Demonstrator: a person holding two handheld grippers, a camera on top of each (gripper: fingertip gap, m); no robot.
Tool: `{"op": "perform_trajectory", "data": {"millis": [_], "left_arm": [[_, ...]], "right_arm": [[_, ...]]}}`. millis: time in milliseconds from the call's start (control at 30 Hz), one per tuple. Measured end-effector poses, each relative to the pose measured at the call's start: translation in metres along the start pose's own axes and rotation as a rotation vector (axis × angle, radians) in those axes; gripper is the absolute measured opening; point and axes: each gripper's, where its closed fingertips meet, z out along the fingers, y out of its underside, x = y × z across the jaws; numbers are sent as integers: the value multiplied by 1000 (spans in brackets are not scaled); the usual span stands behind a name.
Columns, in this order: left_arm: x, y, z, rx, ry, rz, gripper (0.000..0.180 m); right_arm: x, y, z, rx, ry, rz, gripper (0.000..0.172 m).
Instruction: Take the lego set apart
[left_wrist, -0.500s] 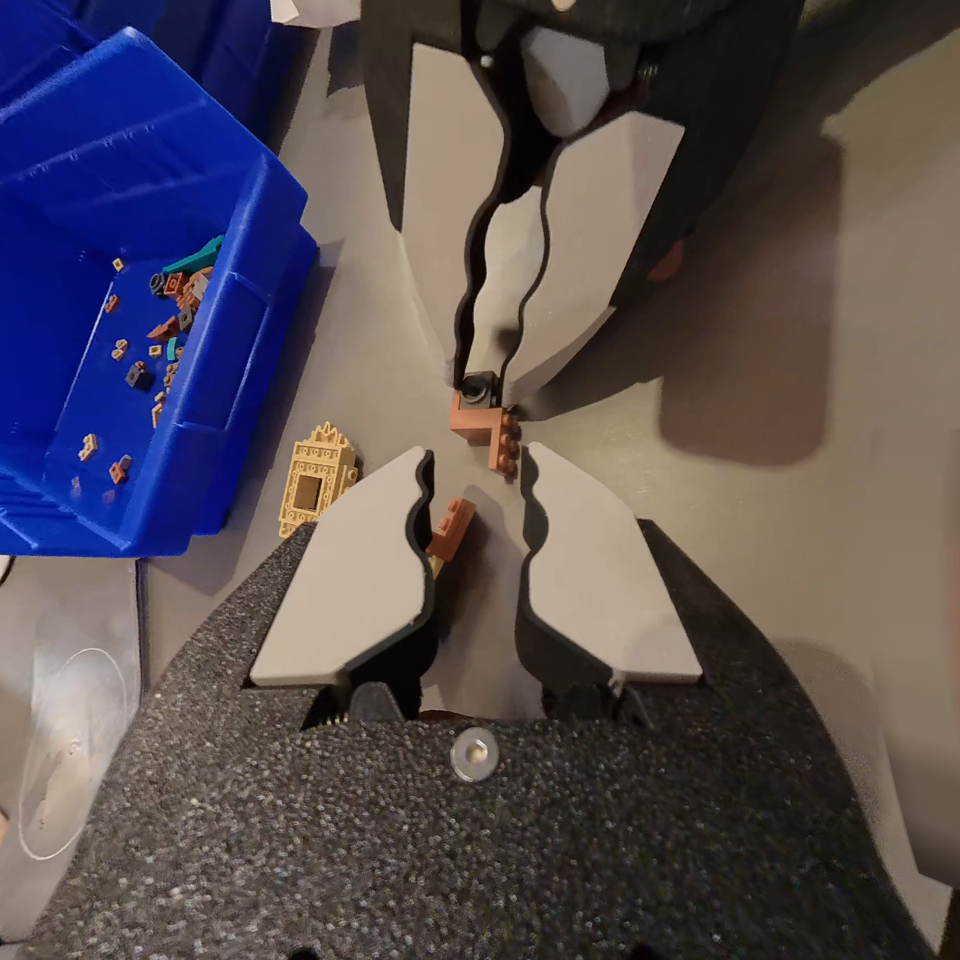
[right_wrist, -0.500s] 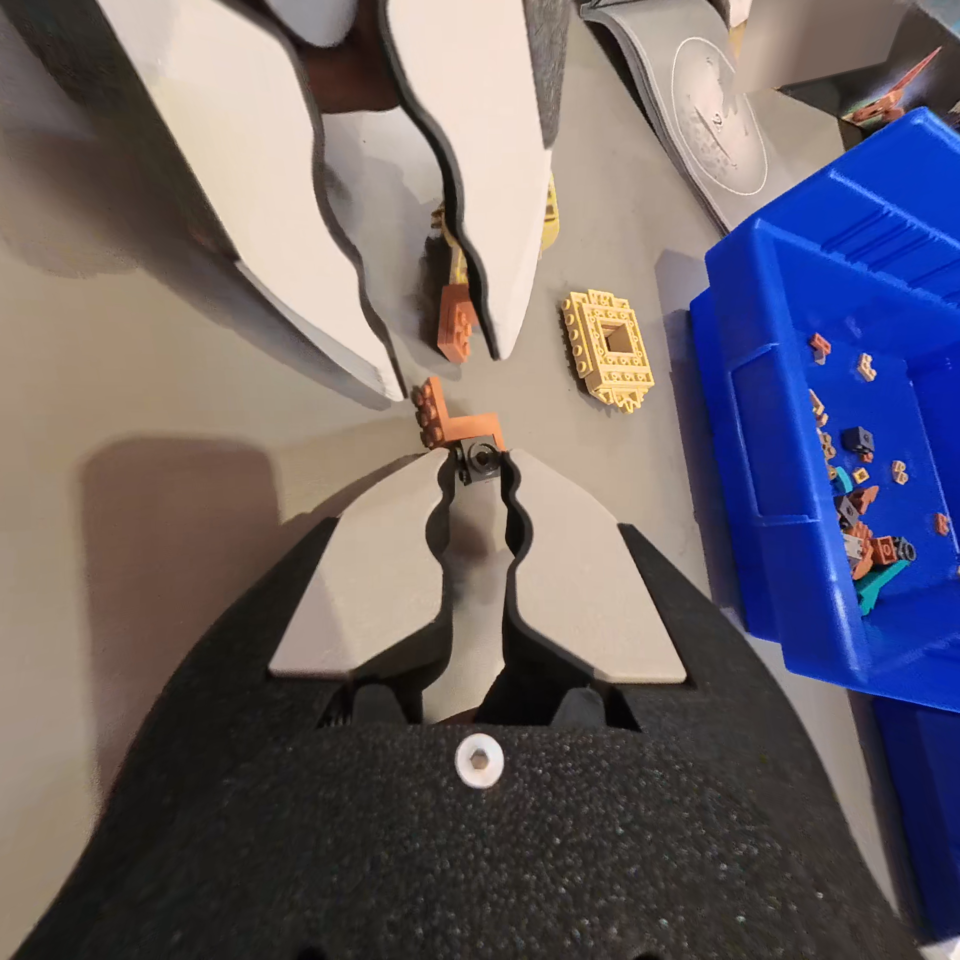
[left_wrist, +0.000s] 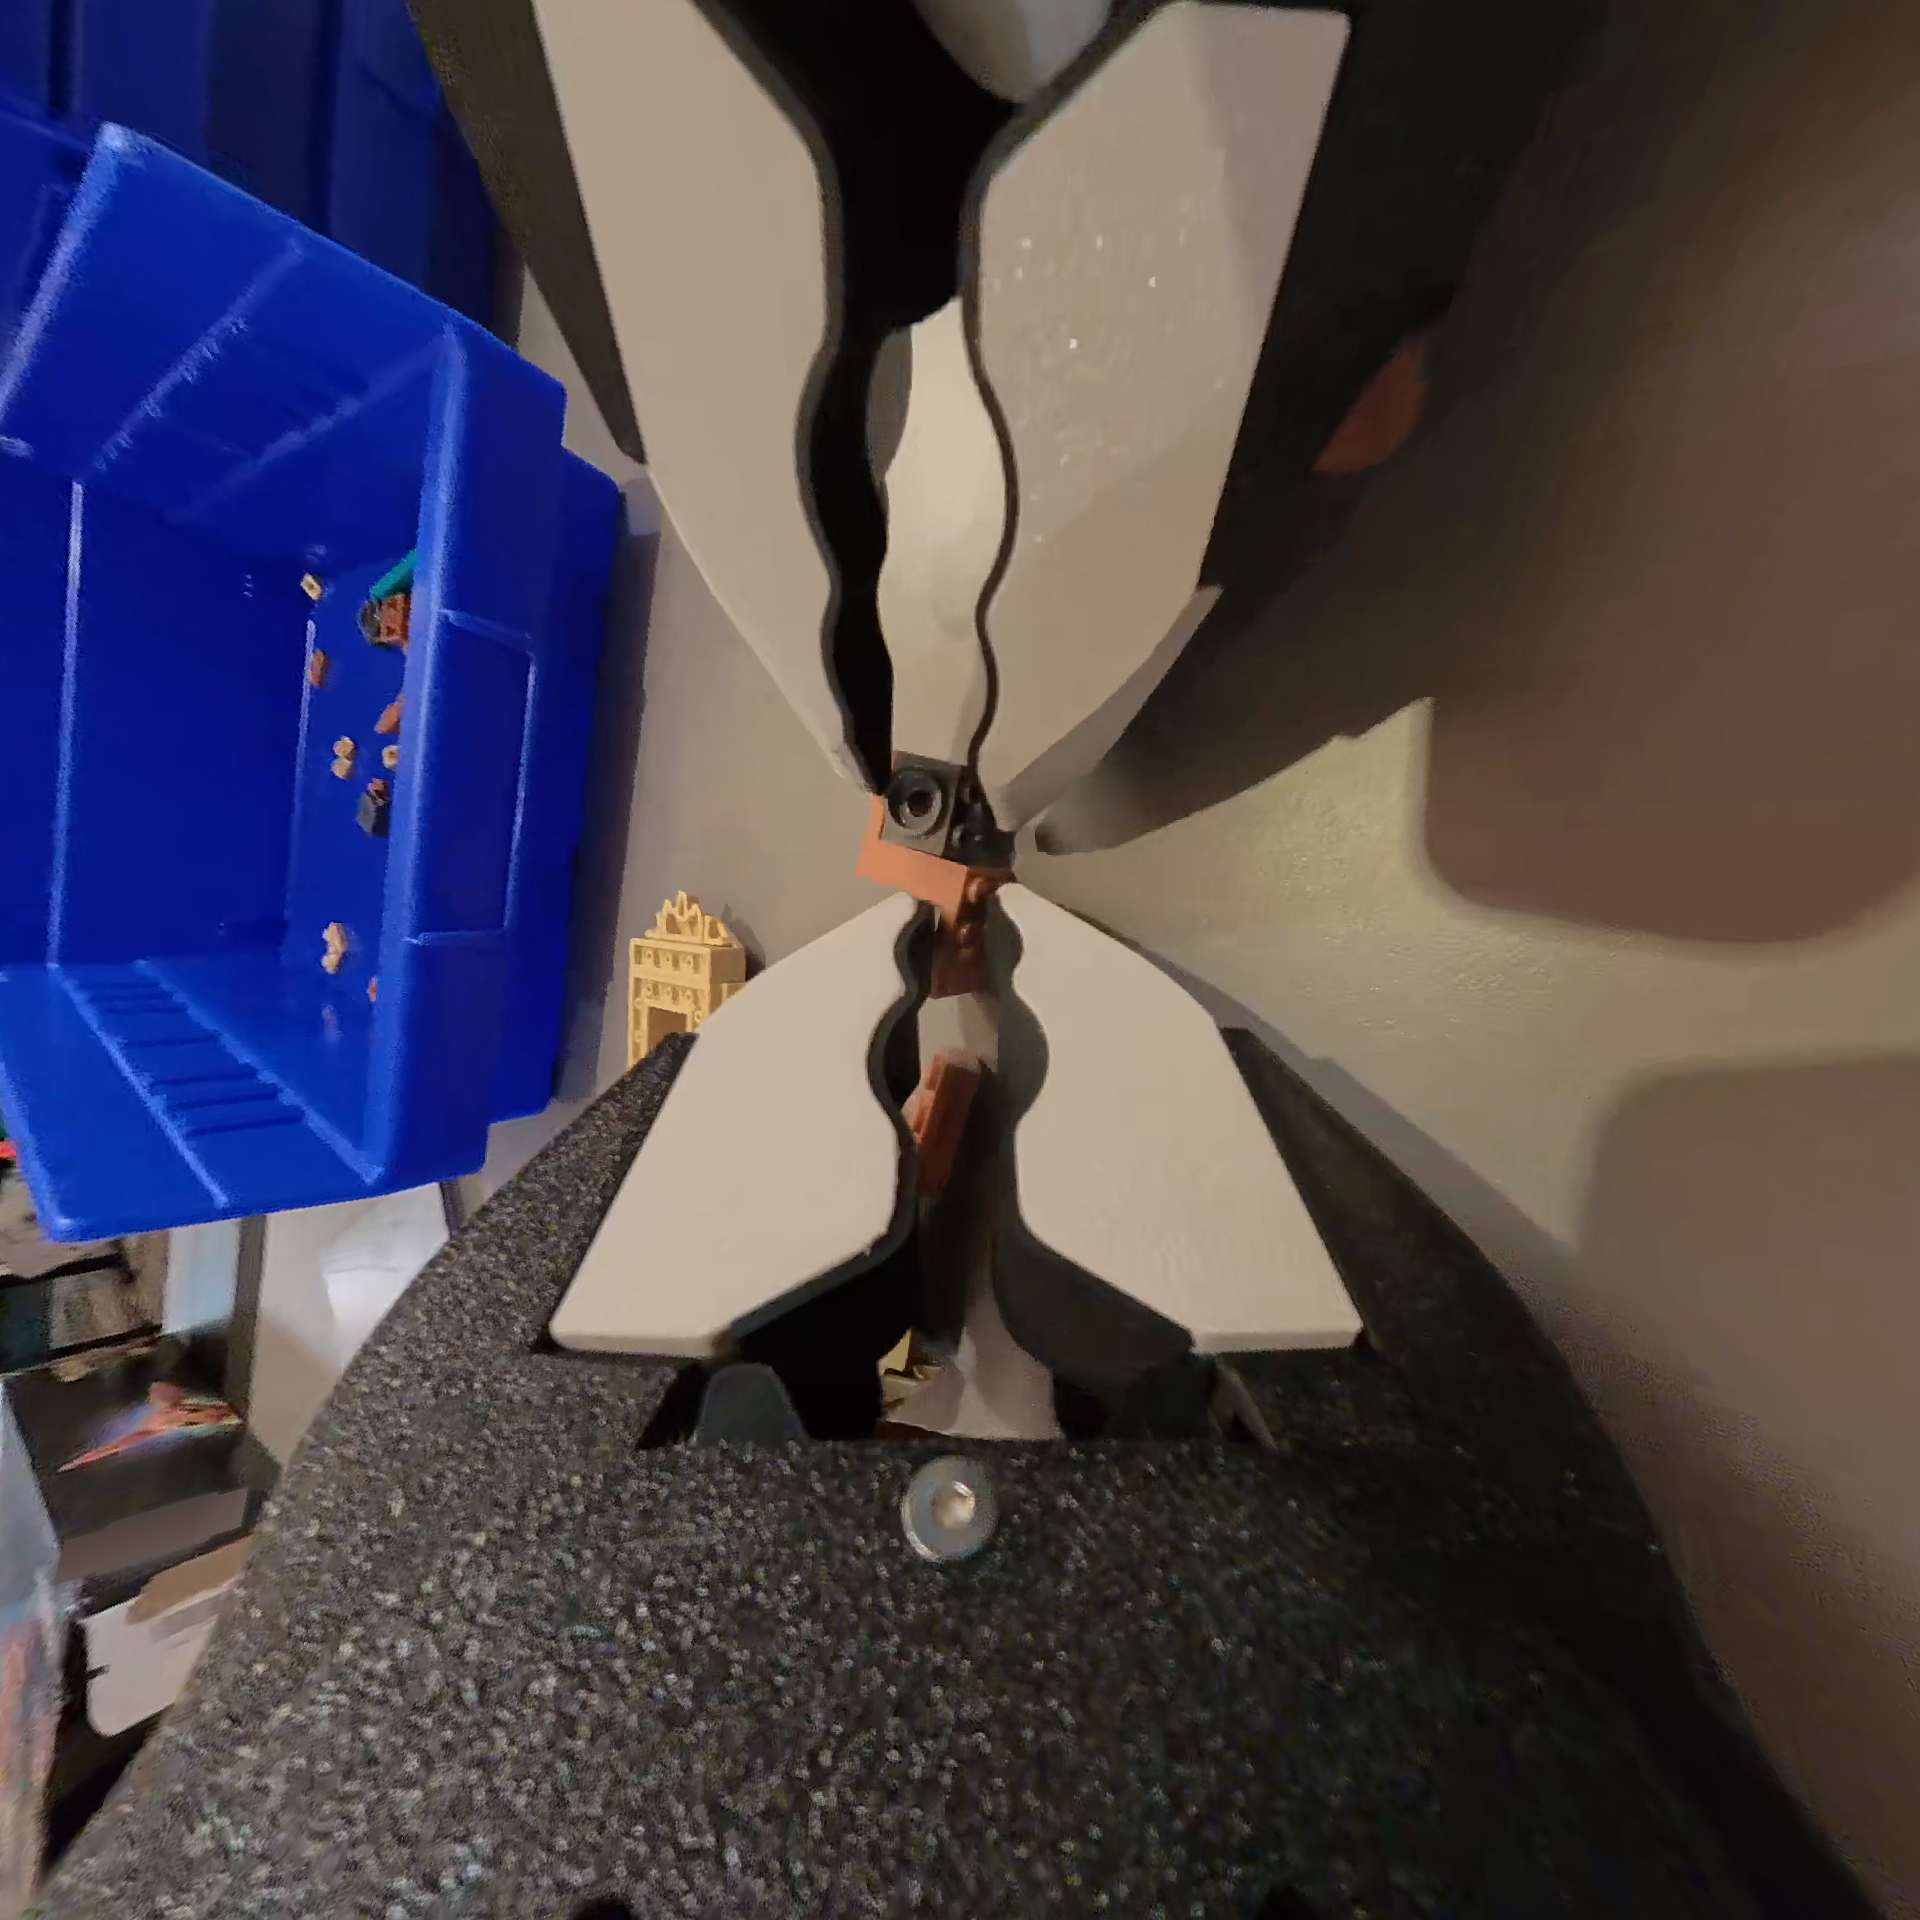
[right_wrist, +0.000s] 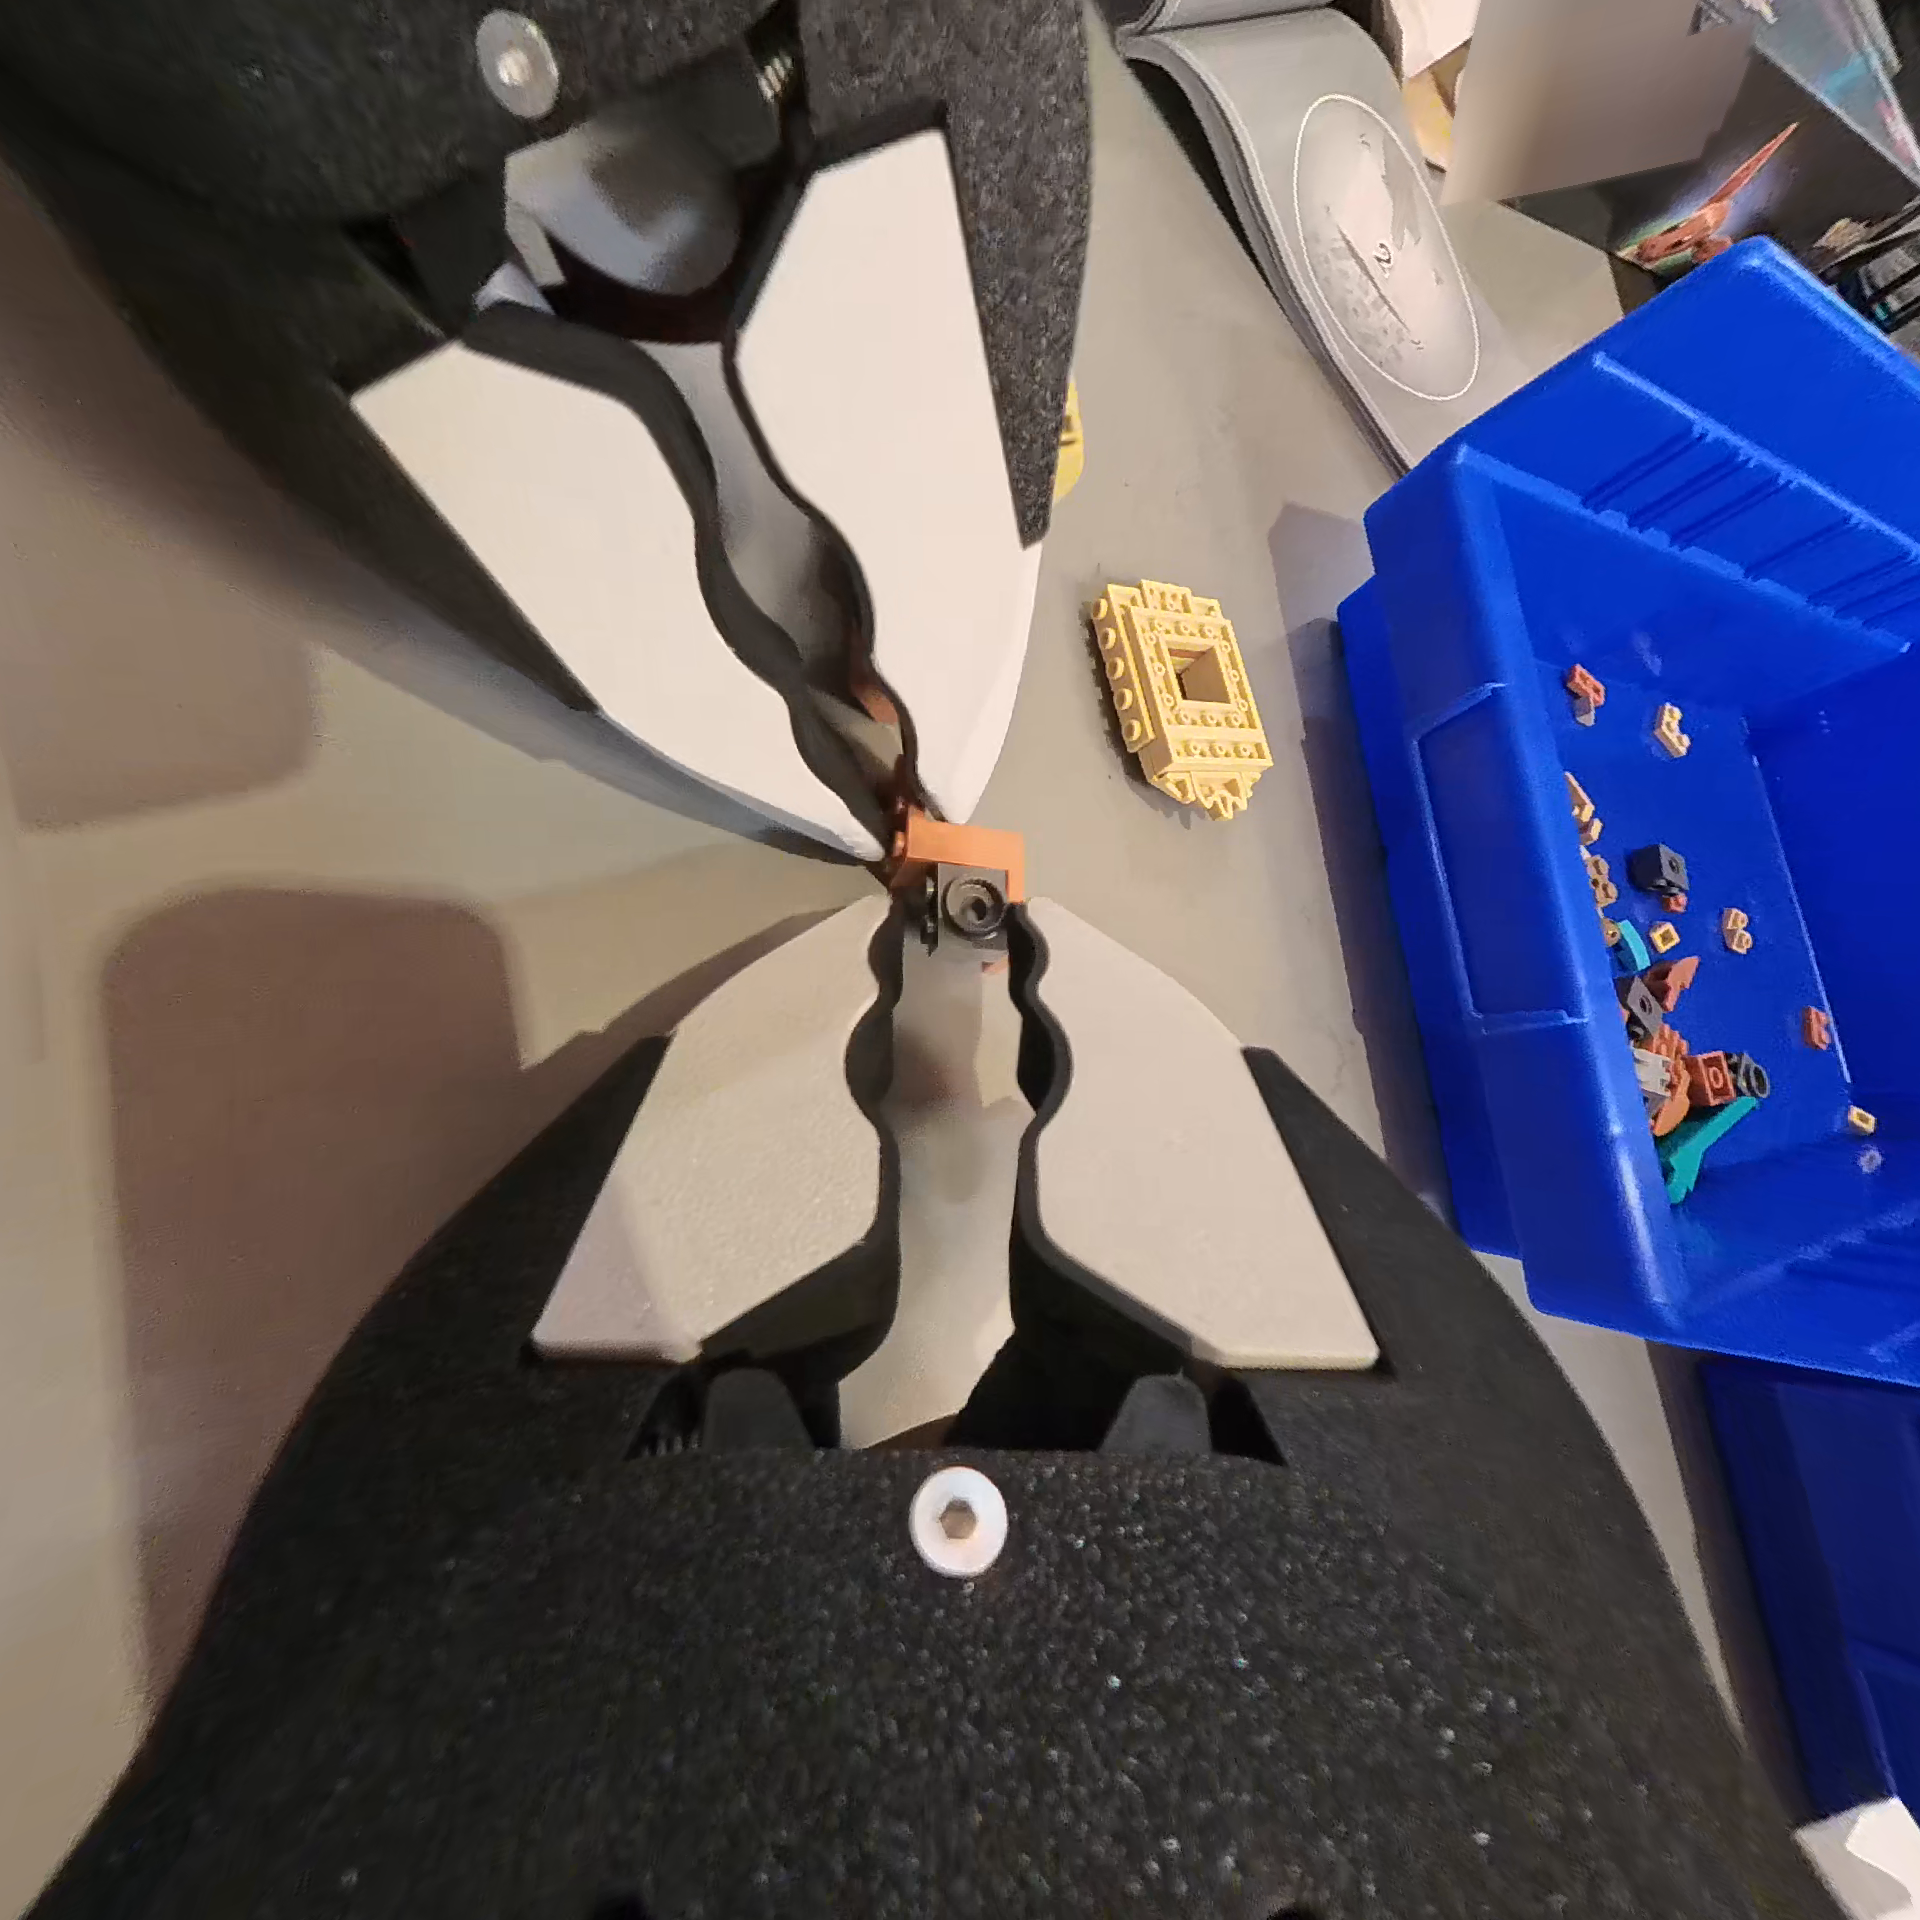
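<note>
Each camera sits just behind its own tongs and looks forward and down along the two fingers at the grey tabletop (left_wrist: 1351, 935), from very close. The two views face each other: the left wrist view has the right tongs (left_wrist: 930, 800) coming in from the top of its picture, and the right wrist view has the left tongs (right_wrist: 899, 831) the same way. Both share the small brick assembly (left_wrist: 914, 847) where the tips meet, the tan frame piece (right_wrist: 1179, 701) and the blue bin (right_wrist: 1558, 935), which lies at the left edge in one view and at the right edge in the other.
</note>
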Motion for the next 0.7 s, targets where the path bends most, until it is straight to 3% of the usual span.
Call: {"op": "perform_trajectory", "data": {"millis": [200, 433, 700], "left_arm": [[-2, 0, 1, -26, -26, 80, 7], [-5, -14, -12, 126, 79, -97, 6], [-2, -17, -17, 184, 205, -231, 6]], "right_arm": [[3, -3, -6, 24, 42, 6, 20], [7, -1, -16, 45, 161, -55, 25], [21, -9, -24, 23, 456, -454, 28]]}}
